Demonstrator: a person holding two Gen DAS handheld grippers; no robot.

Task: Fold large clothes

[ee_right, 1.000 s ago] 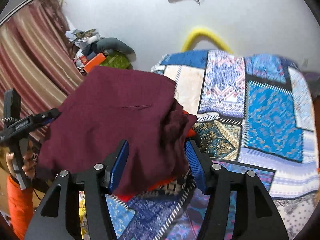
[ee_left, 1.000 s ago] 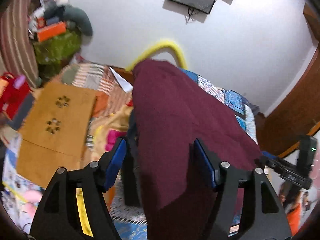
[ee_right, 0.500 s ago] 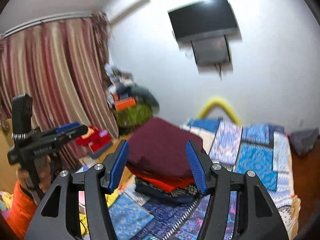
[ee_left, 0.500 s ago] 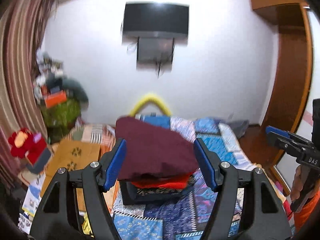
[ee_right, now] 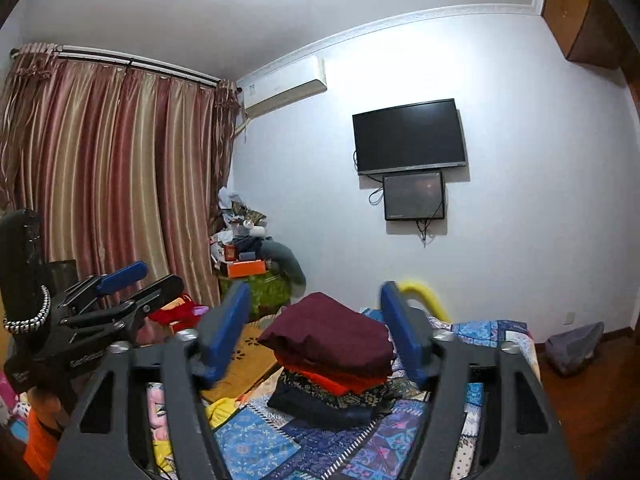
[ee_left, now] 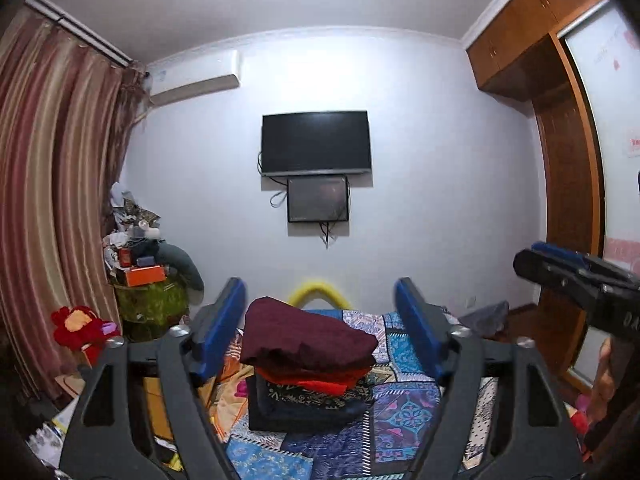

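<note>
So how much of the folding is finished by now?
The maroon garment lies folded on top of the stack of folded clothes on the patchwork bedspread, so that piece looks done. Nothing is in hand: the left gripper and right gripper are open and empty. No unfolded garment is clearly in view.

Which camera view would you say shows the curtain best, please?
The right wrist view: the striped curtain hangs there across its full width, rod included. The left wrist view catches only one side of it, bent and cut by the frame edge.
</note>
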